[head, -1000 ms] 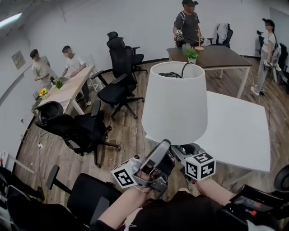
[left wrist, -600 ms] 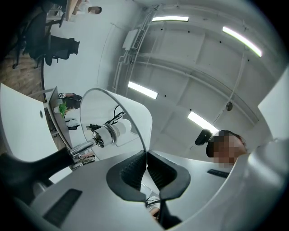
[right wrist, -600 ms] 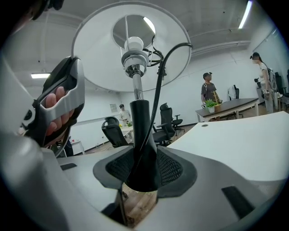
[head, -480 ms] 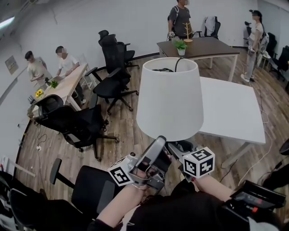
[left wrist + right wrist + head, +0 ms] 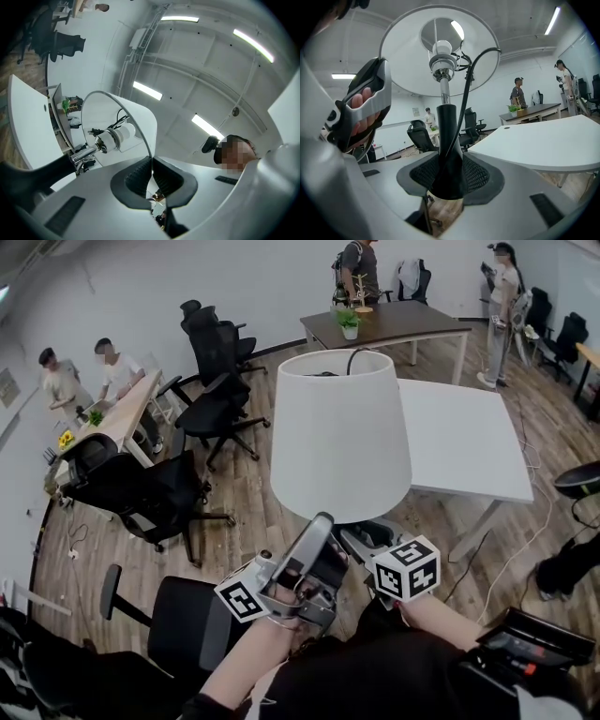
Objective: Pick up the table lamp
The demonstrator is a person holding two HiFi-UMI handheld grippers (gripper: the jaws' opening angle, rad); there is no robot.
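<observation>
Open-plan office, wood floor (image 5: 258,488). Nearest the camera, a person's two hands hold the table lamp (image 5: 342,437) in the air over the floor, just beside the corner of a white tabletop (image 5: 464,451).

The right claw (image 5: 449,174) is clamped round the lamp's black stem (image 5: 448,131), with a ribbed pad pressed to each side. The left claw (image 5: 151,164), tilted upward, is pinched tight on the thin lower rim of the white shade (image 5: 140,117). A black cord (image 5: 471,79) loops up beside the stem to the bulb (image 5: 442,48).

Beyond stand black office chairs (image 5: 159,493) and two people (image 5: 103,367) at a light wooden desk (image 5: 117,423). Farthest back is a dark desk (image 5: 394,322) with a potted plant (image 5: 349,322) and more people standing.

The pick-up looks all but complete, since the lamp appears lifted and secured at two points. The next move calls for keeping the stem upright, going gently on the shade's rim so it does not buckle, and minding the cord.

The lamp's base shows in no view. From the head view the shade covers the right claw's tips, and where the cord ends cannot be traced.
</observation>
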